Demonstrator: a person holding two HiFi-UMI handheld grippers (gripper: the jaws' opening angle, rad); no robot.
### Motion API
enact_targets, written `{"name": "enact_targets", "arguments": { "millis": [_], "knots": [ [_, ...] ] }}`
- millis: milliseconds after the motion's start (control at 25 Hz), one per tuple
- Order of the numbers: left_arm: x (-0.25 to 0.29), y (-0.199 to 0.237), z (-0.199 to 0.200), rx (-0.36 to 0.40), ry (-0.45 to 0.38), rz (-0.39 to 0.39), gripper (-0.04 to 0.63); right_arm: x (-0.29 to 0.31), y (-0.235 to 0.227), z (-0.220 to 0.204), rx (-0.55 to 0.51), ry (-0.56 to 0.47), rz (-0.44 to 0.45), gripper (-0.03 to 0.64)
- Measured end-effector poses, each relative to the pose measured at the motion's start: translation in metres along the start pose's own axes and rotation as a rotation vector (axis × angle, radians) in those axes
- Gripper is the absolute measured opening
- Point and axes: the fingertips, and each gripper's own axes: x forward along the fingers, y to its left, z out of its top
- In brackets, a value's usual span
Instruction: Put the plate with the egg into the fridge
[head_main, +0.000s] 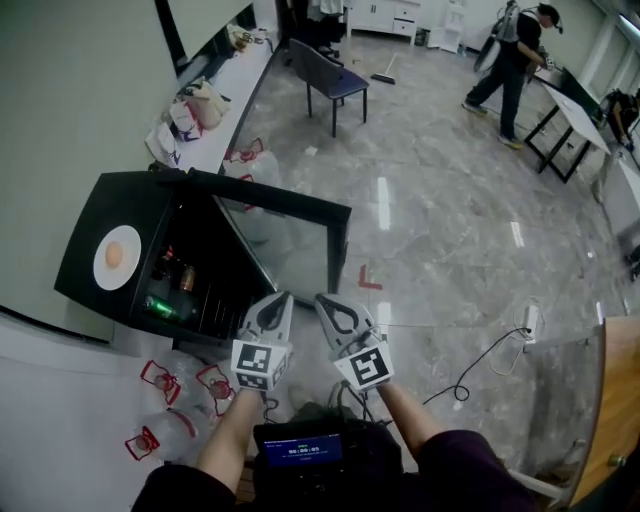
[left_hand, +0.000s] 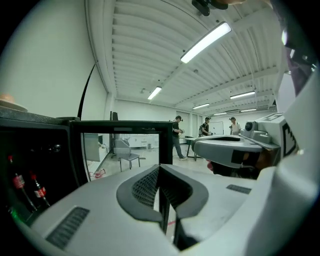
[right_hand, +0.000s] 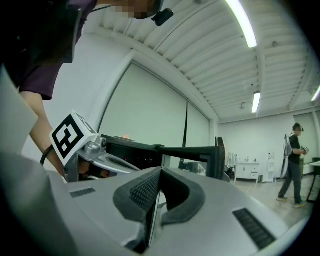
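A white plate (head_main: 116, 257) with a brown egg (head_main: 114, 255) lies on top of a black mini fridge (head_main: 85, 225) at the left of the head view. The fridge's glass door (head_main: 290, 215) stands swung open, and bottles and cans (head_main: 170, 285) show inside. My left gripper (head_main: 280, 298) and right gripper (head_main: 325, 300) hover side by side in front of the open door, both shut and empty. The left gripper view shows its pads (left_hand: 150, 187) pressed together and the plate's edge (left_hand: 11, 104) at the upper left. The right gripper's pads (right_hand: 145, 192) meet too.
Clear water jugs with red handles (head_main: 165, 385) lie on the floor below the fridge. A long counter with bags (head_main: 200, 105) runs along the left wall, with a chair (head_main: 325, 70) beside it. A person (head_main: 510, 60) stands by a table (head_main: 575, 115). A cable and power strip (head_main: 530, 320) lie at the right.
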Motion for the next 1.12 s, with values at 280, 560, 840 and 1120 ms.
{"name": "enact_targets", "arguments": {
  "millis": [280, 560, 840, 1120],
  "knots": [
    [-0.063, 0.061, 0.032, 0.044, -0.010, 0.082, 0.011, 0.053, 0.067, 0.049, -0.128, -0.052, 0.177, 0.009],
    [-0.111, 0.111, 0.065, 0.162, 0.020, 0.163, 0.011, 0.110, 0.124, 0.074, -0.374, -0.136, 0.371, 0.009],
    [-0.136, 0.169, 0.117, 0.427, 0.172, 0.219, 0.011, 0.168, 0.176, 0.098, -0.761, -0.268, 0.590, 0.009],
    [-0.164, 0.239, 0.120, 0.591, 0.459, 0.293, 0.011, 0.217, 0.208, 0.119, -0.964, -0.316, 0.756, 0.011]
  ]
}}
